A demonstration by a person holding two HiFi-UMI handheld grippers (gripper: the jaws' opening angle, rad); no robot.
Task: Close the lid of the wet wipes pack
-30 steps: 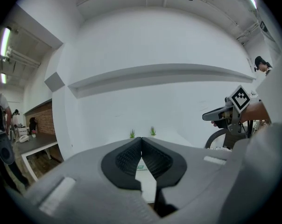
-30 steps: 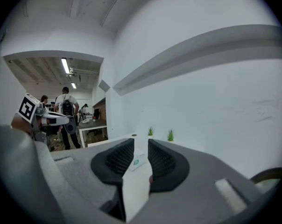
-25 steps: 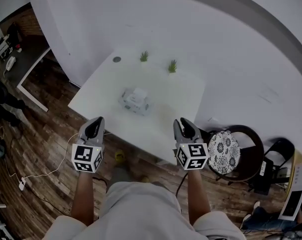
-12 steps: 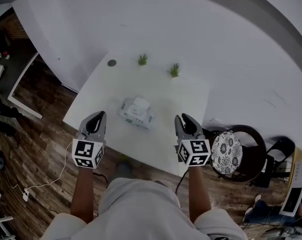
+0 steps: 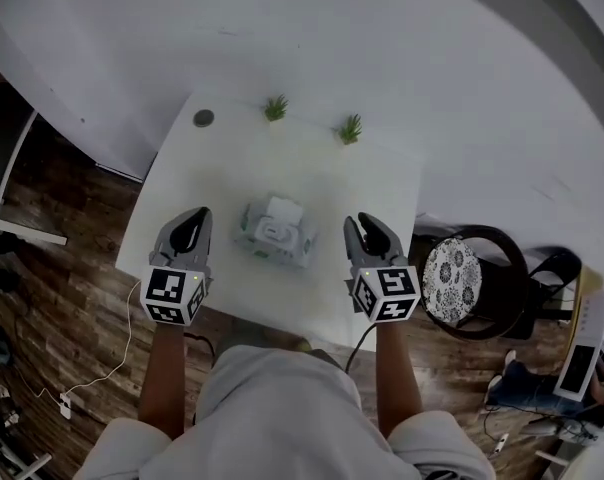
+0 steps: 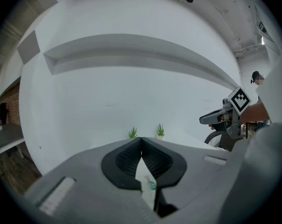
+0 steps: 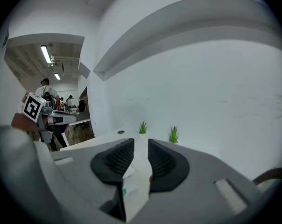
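Below, the soft white wet wipes pack [image 5: 274, 238], lid raised, lay on the white desk [image 5: 374, 180] between the closed left tool [image 5: 193, 222] and the slightly parted, empty right tool [image 5: 368, 232]; dark wooden floor [image 5: 62, 268] surrounded the desk.

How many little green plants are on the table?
2. One plant stands at the table's far edge, left; the other plant just right of it. None seems hidden.
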